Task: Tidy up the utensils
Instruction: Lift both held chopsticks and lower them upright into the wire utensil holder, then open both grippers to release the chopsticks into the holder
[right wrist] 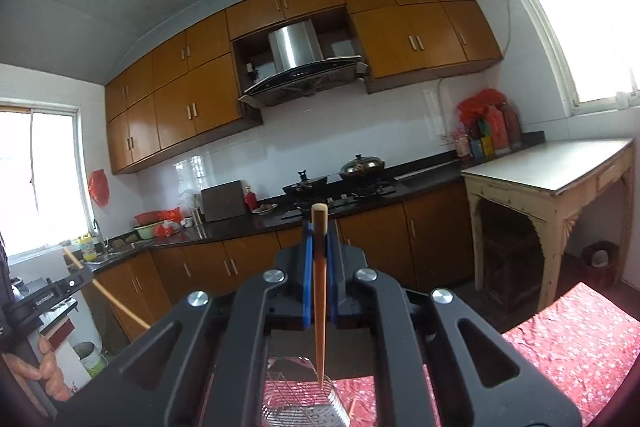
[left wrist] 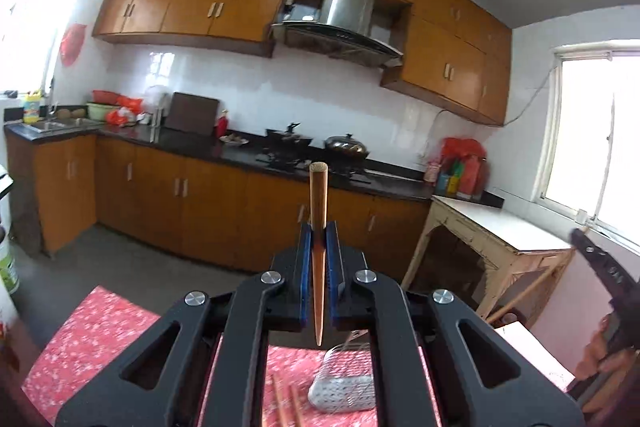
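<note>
The left tongs [left wrist: 319, 231] are clamping one tapered brown wooden chopstick [left wrist: 318, 251]. The right tongs [right wrist: 319, 233] are clamping a second wooden chopstick [right wrist: 319, 291]. Both are hanging above the perforated metal utensil basket [left wrist: 344, 385] lying on the red floral table [left wrist: 100, 339].

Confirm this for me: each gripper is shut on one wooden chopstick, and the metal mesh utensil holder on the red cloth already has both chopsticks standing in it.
Not quite. The left gripper and right gripper are each shut on one chopstick, but neither stands in the mesh holder. Both wrist views show them raised above the holder on the red cloth.
</note>
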The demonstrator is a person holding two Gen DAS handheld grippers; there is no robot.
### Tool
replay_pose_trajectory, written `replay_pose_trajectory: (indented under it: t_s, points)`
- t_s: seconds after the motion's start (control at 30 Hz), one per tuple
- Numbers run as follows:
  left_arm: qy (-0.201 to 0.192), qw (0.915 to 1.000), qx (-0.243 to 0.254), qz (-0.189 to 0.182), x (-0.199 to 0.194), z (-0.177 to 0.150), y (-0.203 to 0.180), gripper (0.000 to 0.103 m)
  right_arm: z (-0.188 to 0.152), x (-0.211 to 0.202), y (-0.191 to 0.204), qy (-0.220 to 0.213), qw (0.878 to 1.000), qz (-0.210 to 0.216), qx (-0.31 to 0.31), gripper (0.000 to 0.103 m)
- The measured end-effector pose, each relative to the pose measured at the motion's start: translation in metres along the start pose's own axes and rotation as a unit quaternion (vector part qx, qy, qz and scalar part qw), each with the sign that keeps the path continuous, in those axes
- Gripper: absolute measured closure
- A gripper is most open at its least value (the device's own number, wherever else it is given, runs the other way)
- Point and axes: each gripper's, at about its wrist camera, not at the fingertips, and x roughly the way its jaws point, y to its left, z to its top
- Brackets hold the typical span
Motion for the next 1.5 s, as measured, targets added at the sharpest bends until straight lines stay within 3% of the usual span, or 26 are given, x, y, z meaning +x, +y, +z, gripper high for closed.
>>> replay_pose_trajectory:
  t_s: [0.23,0.6,0.87,1.0,1.07,1.13,1.2,1.27,1.5]
  points:
    - [0.045,0.9986,-0.005,-0.026,0.037,-0.031,-0.014,0.096,-0.031,0.037,0.018,0.026,0.999,0.020,-0.021,0.096]
    - [0.115,0.9932,-0.013,-0.015,0.082,-0.072,-0.002,0.096,-0.090,0.093,0.010,0.112,0.993,0.022,0.004,0.096]
    - [0.150,0.9885,-0.014,-0.008,0.094,-0.085,0.001,0.096,-0.114,0.112,-0.001,0.155,0.987,0.019,0.029,0.095]
    - [0.158,0.9873,-0.019,-0.003,0.093,-0.086,0.004,0.096,-0.117,0.108,-0.006,0.161,0.986,0.010,0.034,0.091]
    - [0.156,0.9876,-0.013,0.000,0.091,-0.084,0.004,0.095,-0.112,0.104,-0.009,0.157,0.987,0.008,0.036,0.080]
    - [0.153,0.9882,-0.011,0.004,0.087,-0.081,0.004,0.092,-0.105,0.094,-0.010,0.143,0.989,0.002,0.034,0.063]
    - [0.147,0.9889,-0.013,0.008,0.082,-0.079,0.003,0.068,-0.100,0.085,-0.012,0.133,0.991,-0.001,0.029,0.062]
    - [0.133,0.9909,-0.013,0.018,0.072,-0.074,0.006,0.059,-0.094,0.075,-0.014,0.123,0.992,-0.005,0.026,0.062]
    - [0.110,0.9932,-0.008,0.037,0.039,-0.063,0.016,0.059,-0.087,0.035,-0.029,0.113,0.993,-0.026,0.026,0.061]
